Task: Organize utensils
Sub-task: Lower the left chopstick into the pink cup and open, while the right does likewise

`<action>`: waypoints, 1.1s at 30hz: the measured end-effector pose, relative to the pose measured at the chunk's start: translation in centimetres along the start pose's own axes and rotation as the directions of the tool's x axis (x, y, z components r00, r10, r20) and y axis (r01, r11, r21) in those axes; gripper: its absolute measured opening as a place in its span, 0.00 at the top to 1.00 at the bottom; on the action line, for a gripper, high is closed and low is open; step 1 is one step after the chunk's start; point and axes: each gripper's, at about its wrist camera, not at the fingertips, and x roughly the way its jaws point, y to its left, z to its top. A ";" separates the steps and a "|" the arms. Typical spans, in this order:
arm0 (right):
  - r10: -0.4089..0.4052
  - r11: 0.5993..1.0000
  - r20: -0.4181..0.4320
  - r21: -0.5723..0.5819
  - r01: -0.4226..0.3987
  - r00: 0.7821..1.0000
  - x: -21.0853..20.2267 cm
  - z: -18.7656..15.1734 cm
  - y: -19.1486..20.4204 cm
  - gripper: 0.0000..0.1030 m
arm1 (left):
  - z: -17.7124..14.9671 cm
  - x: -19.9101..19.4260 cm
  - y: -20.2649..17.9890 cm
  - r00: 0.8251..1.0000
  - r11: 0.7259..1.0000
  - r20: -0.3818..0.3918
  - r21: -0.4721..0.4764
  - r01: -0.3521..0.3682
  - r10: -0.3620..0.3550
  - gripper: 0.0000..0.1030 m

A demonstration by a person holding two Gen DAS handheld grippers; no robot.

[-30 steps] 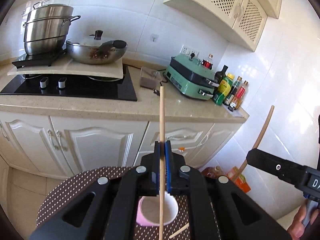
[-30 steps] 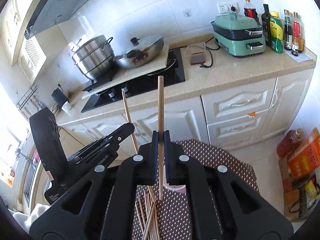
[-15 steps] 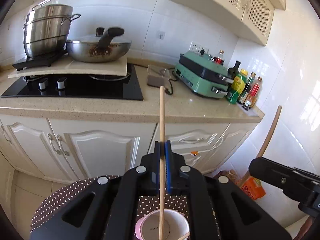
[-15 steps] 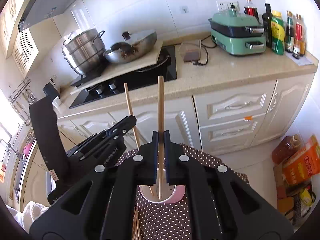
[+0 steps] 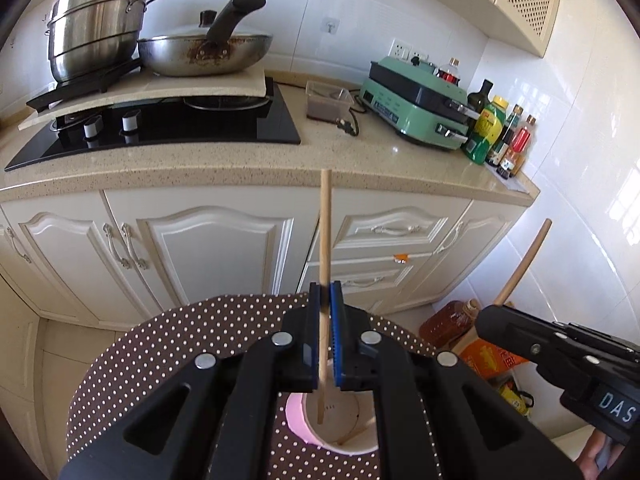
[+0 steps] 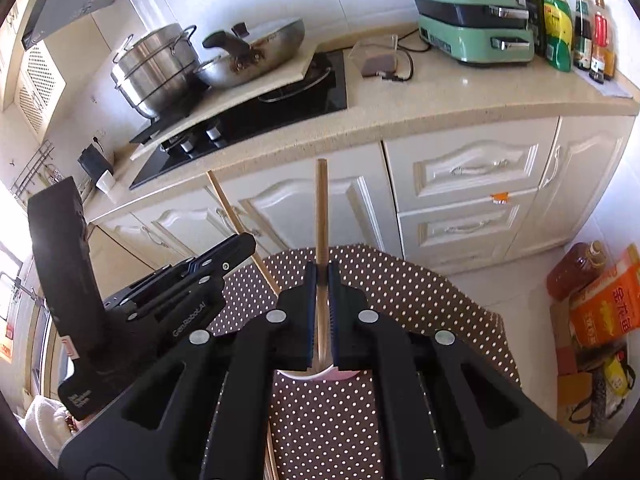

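Note:
My left gripper (image 5: pixel 325 292) is shut on an upright wooden chopstick (image 5: pixel 325 232); the stick's lower end reaches down inside the pink cup (image 5: pixel 332 424) on the dotted brown table (image 5: pixel 160 360). Another stick lies in the cup's bottom. My right gripper (image 6: pixel 321 272) is shut on a second chopstick (image 6: pixel 321 208), held upright, its lower end going into the cup (image 6: pixel 320 374), of which only the rim shows. The right gripper (image 5: pixel 560 356) with its stick (image 5: pixel 524 260) appears at the right of the left wrist view; the left gripper (image 6: pixel 192 280) shows at the left of the right wrist view.
A kitchen counter (image 5: pixel 240 160) with white cabinets (image 5: pixel 200 252) stands behind the table, carrying a hob, a steel pot (image 5: pixel 96 20), a wok (image 5: pixel 208 52), a green grill (image 5: pixel 416 108) and bottles (image 5: pixel 492 128). Loose chopsticks (image 6: pixel 270 452) lie on the table. Boxes and an oil bottle (image 6: pixel 576 268) sit on the floor.
Both grippers have sunk toward the table with their chopsticks. The sticks' lower ends, earlier above the cup, now reach inside it. The view has tilted further down.

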 end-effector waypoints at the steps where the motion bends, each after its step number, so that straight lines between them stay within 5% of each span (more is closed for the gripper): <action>1: 0.000 1.000 -0.006 0.001 0.000 1.000 0.2 -0.2 0.0 0.94 | -0.1 0.0 0.0 1.000 1.000 -0.006 -0.002 0.002 -0.002 0.95; 4: -0.003 1.000 -0.019 0.002 0.003 1.000 0.5 -0.6 0.1 0.94 | -0.5 -0.2 0.2 1.000 1.000 -0.029 0.000 0.002 -0.002 0.93; 6: -0.005 1.000 -0.024 0.006 0.005 1.000 0.6 -0.9 0.2 0.94 | -0.7 -0.4 0.3 0.999 1.000 -0.033 0.005 0.000 0.000 0.77; 27: -0.076 0.995 -0.035 0.065 0.078 0.996 -0.6 -3.0 1.3 0.92 | -3.3 -5.4 3.1 0.995 1.000 -0.097 -0.024 0.005 -0.008 0.61; 29: -0.083 0.994 -0.030 0.070 0.085 0.996 -1.0 -3.3 1.4 0.87 | -3.7 -6.0 3.6 0.994 1.000 -0.107 -0.030 0.002 -0.006 0.60; 33: -0.090 0.992 -0.012 0.084 0.091 0.996 -2.1 -3.8 1.7 0.56 | -4.9 -7.5 4.9 0.992 0.999 -0.125 -0.044 -0.003 -0.003 0.60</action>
